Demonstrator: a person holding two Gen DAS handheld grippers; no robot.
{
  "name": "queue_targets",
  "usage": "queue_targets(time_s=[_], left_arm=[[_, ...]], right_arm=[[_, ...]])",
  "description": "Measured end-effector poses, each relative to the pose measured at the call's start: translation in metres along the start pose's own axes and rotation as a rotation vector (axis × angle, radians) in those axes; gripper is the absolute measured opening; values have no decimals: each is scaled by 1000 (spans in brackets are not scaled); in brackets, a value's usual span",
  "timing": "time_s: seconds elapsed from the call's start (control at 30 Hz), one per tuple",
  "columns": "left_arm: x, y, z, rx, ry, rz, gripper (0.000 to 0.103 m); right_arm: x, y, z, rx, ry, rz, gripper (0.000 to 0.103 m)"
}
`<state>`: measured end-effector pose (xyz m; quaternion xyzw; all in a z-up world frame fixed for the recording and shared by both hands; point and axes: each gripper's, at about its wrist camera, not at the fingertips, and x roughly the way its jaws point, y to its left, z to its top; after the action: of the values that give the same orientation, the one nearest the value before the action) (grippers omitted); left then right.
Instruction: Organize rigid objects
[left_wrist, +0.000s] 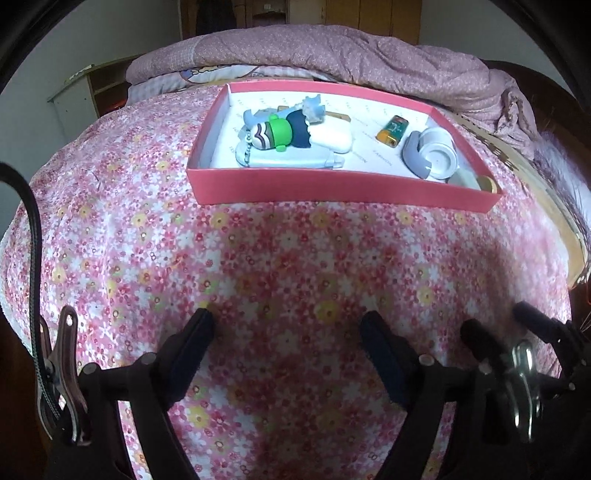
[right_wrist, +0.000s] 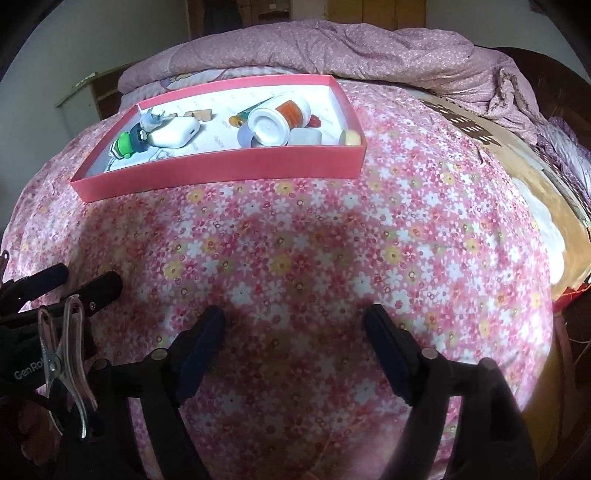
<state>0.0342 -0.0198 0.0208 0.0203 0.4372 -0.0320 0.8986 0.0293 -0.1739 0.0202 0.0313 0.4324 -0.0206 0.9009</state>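
Observation:
A pink box (left_wrist: 332, 190) lies on the floral bedsheet; it also shows in the right wrist view (right_wrist: 221, 168). Inside it lie a green-and-blue toy figure (left_wrist: 280, 131), a white case (left_wrist: 330, 140), a lighter (left_wrist: 393, 129), a white bottle (left_wrist: 437, 151) and a grey roll (left_wrist: 413, 153). The right wrist view shows the toy figure (right_wrist: 127, 144), white case (right_wrist: 173, 134) and white bottle with an orange label (right_wrist: 275, 120). My left gripper (left_wrist: 286, 321) is open and empty, well short of the box. My right gripper (right_wrist: 295, 314) is open and empty too.
A rumpled purple quilt (left_wrist: 351, 55) is piled behind the box. A wooden bed edge (right_wrist: 554, 206) runs down the right. A nightstand (left_wrist: 85, 92) stands at the far left. The other gripper's fingers (left_wrist: 532, 317) show at the right of the left wrist view.

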Motion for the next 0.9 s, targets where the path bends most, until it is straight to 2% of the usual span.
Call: queue_targets(time_s=[0.9], left_arm=[[2,-3,-1,-5,-1,23,89]], right_arm=[[-1,1,-2,2,-23,-3,86]])
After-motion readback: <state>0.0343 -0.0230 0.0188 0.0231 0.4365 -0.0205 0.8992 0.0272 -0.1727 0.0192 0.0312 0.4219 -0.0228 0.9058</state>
